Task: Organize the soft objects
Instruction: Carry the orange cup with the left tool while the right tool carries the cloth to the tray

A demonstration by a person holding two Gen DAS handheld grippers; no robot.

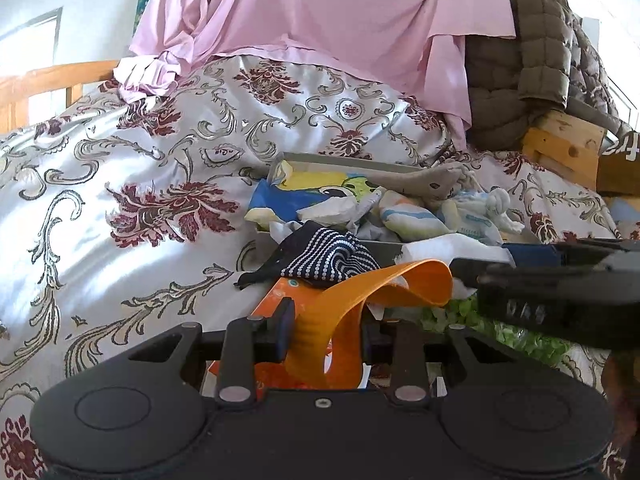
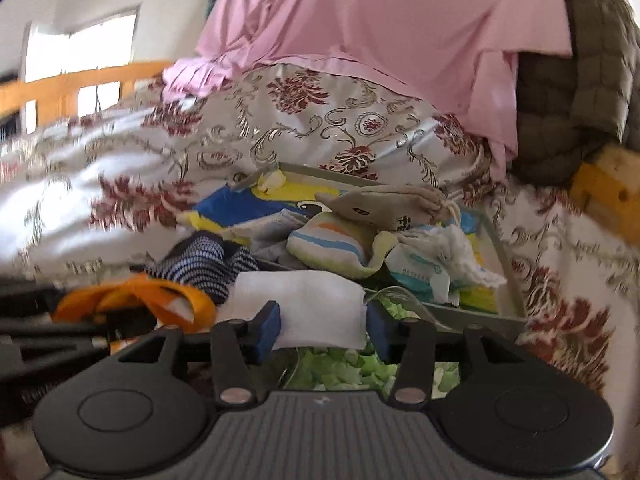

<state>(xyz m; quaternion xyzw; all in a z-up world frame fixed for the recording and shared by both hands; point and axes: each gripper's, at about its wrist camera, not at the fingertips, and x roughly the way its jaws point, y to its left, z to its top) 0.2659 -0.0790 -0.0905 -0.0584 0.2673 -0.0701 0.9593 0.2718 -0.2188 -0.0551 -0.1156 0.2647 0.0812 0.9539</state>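
Left wrist view: satin floral bedspread (image 1: 120, 152) fills the left half, with a pink sheet (image 1: 320, 12) draped above it. Left gripper (image 1: 326, 338) has its jaws pinching a looped orange rubbery band (image 1: 352, 304). Just beyond lies a navy cloth with white dots (image 1: 324, 258), partly over the near rim of a shallow grey tray (image 1: 384, 246) heaped with soft items: a blue-and-yellow printed cloth (image 1: 296, 196), a striped pastel pouch (image 1: 408, 216), a beige drawstring bag (image 1: 424, 180). Olive quilted jacket (image 1: 532, 60) sits far right on the bed.

Right wrist view: right gripper (image 2: 322, 328) has its jaws closed on a white folded tissue-like pad (image 2: 304, 296), held over a clear bag of green pieces (image 2: 344, 368), just in front of the tray.
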